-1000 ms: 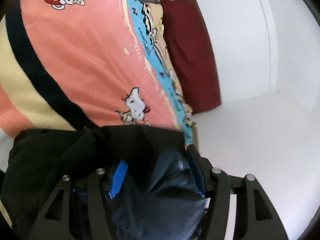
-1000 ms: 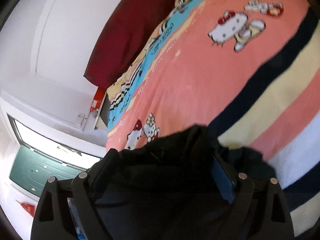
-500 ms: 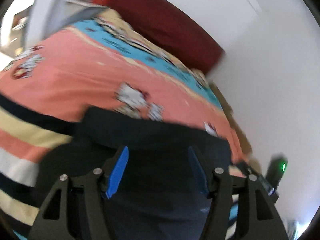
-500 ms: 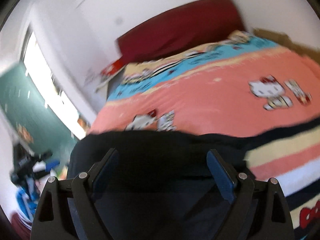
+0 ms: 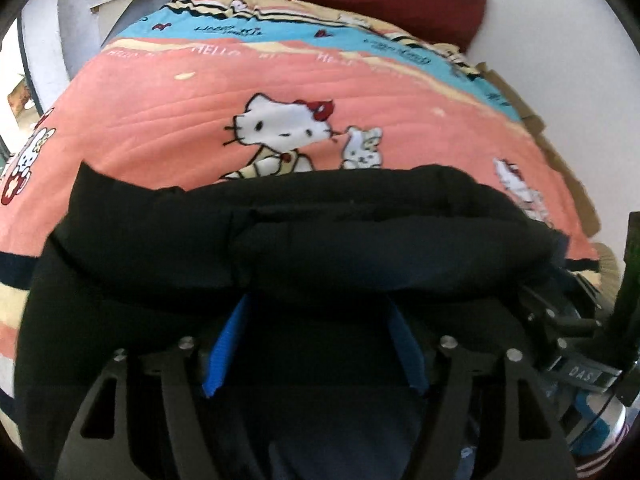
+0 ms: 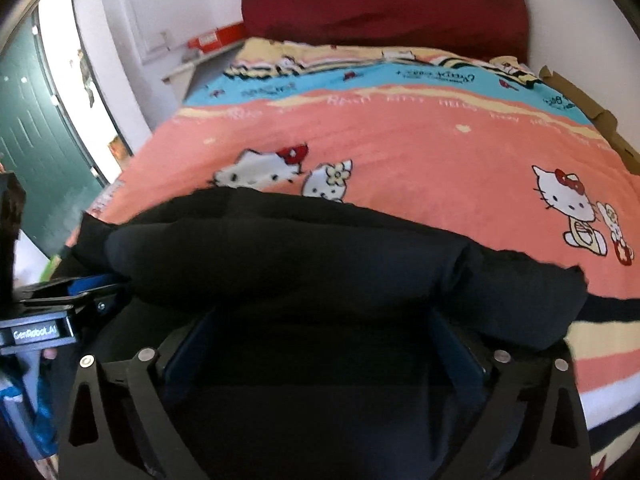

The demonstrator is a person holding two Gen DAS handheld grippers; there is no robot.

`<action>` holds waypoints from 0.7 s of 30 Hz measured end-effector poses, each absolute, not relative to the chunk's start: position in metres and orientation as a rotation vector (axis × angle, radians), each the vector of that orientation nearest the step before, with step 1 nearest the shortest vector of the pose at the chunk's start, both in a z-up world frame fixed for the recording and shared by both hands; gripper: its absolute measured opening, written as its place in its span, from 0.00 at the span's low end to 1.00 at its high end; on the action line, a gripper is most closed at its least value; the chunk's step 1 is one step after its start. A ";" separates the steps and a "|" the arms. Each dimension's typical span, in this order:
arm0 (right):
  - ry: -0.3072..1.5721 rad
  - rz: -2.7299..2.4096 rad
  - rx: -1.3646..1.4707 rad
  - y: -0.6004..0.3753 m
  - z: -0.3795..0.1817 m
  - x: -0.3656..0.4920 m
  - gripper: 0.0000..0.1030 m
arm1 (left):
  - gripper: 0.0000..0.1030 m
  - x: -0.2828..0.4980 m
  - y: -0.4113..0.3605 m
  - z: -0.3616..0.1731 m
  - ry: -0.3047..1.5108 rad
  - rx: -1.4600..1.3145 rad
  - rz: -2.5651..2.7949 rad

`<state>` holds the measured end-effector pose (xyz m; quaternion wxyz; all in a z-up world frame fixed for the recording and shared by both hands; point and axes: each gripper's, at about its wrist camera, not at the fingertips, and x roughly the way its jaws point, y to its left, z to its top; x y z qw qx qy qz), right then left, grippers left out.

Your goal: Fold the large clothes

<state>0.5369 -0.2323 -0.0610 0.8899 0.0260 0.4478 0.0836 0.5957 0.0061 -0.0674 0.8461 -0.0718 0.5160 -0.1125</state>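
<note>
A large black garment lies bunched across the near part of the bed, with a thick rolled fold along its far edge; it also fills the lower half of the right wrist view. My left gripper has its blue-padded fingers spread apart, with black cloth draped over and between them. My right gripper also has its fingers wide apart under the fold. Whether either pinches the cloth is hidden. The right gripper's body shows at the right edge of the left wrist view, and the left gripper's at the left edge of the right wrist view.
The bed carries a pink, blue and striped cartoon-cat blanket and ends at a dark red headboard. A white wall runs along the bed's right side. A shelf with red boxes and a doorway lie to the left.
Both cameras swung from steeply tilted to level, facing the headboard. The garment went from a crumpled bundle in the left fingers to a wide fold across both grippers, whose fingers now stand further apart.
</note>
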 end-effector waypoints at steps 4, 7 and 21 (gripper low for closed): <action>0.967 0.169 0.082 -0.236 -0.084 0.552 0.99 | 0.66 0.606 0.003 -0.085 1.090 -0.155 -0.221; 0.982 0.174 0.104 -0.238 -0.093 0.554 0.99 | 0.66 0.611 0.001 -0.092 1.090 -0.153 -0.209; 0.962 0.206 0.175 -0.274 -0.075 0.529 0.99 | 0.66 0.580 0.054 -0.059 1.056 -0.237 -0.218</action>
